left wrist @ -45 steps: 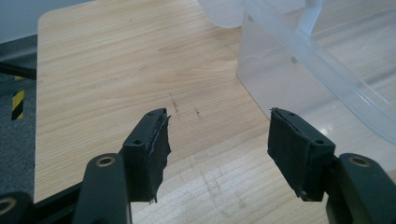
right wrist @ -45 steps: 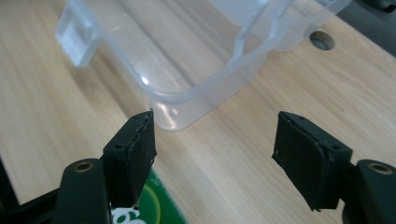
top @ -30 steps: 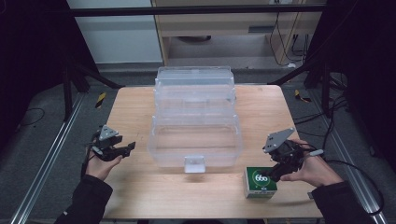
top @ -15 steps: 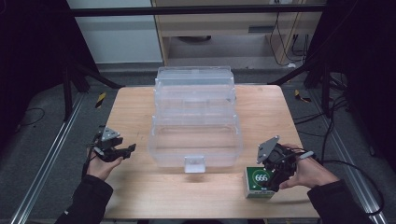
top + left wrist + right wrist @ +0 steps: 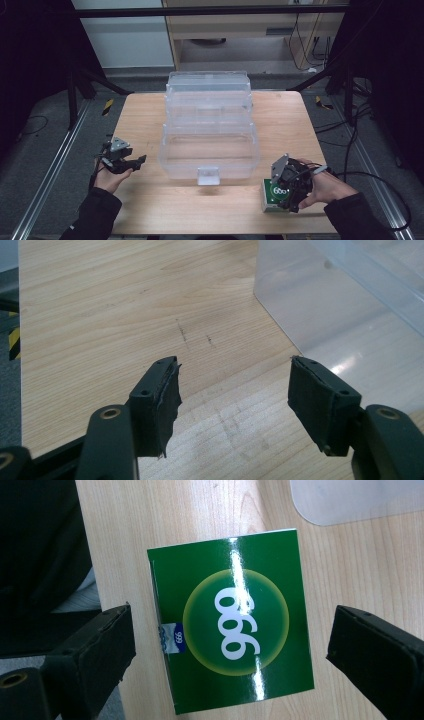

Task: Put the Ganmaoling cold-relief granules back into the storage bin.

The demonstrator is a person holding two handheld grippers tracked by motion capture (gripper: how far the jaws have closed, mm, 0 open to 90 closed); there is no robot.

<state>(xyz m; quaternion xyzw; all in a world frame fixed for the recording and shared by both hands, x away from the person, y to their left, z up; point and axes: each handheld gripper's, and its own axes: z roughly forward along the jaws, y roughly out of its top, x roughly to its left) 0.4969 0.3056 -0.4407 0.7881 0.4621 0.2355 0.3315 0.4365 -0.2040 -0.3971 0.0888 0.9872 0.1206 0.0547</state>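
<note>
Right gripper point(image 5: 230, 655) spread wide, directly above green box point(image 5: 232, 620), jaws straddling its side edges; box sits just beside clear bin point(image 5: 209, 145).

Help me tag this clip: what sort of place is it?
Probably a lab recording station: a wooden table inside a dark metal frame, loose cables on grey floor, and a clear plastic organiser box.

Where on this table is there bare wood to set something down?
Bare wood flanks the clear bins left and right, plus the front strip between the left gripper and the green box. The middle and front right corner are crowded.
</note>
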